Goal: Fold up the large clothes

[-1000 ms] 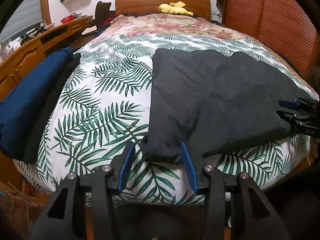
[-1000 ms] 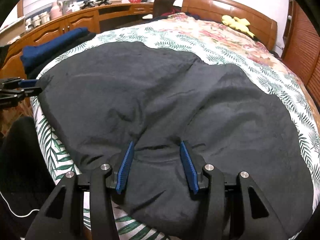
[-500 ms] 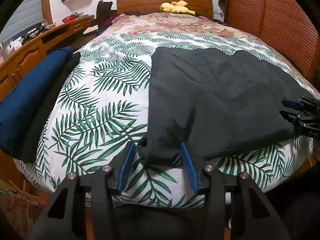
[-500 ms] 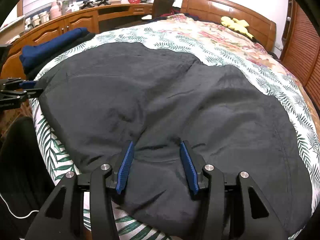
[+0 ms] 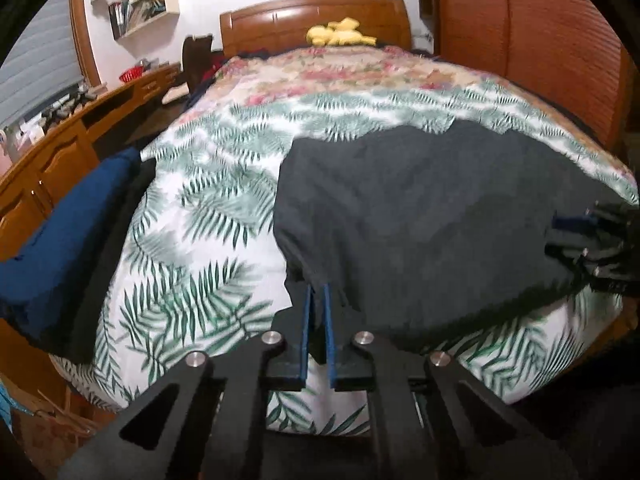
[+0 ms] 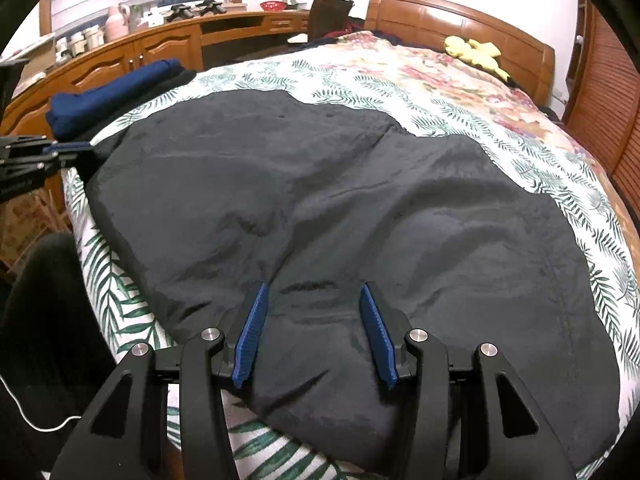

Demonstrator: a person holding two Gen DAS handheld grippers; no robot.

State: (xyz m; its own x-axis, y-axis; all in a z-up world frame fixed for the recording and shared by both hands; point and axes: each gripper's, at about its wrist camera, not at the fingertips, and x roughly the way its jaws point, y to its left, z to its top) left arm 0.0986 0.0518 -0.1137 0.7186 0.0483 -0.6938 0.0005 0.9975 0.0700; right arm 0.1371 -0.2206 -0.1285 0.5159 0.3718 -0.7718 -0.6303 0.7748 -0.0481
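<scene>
A large black garment (image 5: 420,220) lies spread across the foot of the bed (image 5: 192,240), which has a palm-leaf cover. My left gripper (image 5: 318,286) is shut on the garment's near left corner, a thin fold of black cloth pinched between the blue pads. In the right wrist view the same garment (image 6: 360,200) fills the middle. My right gripper (image 6: 312,288) rests on its near edge, open, with cloth lying between the spread fingers. Each gripper also shows at the edge of the other's view: the left gripper (image 6: 60,150) and the right gripper (image 5: 568,232).
Folded dark blue clothes (image 5: 60,232) lie along the bed's left edge. A yellow plush toy (image 5: 340,32) sits by the wooden headboard. A long wooden desk (image 6: 120,56) with bottles runs along the left, and a slatted wooden wardrobe (image 5: 540,40) stands at the right.
My left gripper has shut on the garment's corner and risen a little, pulling the cloth up. The right gripper has stayed where it was, still open.
</scene>
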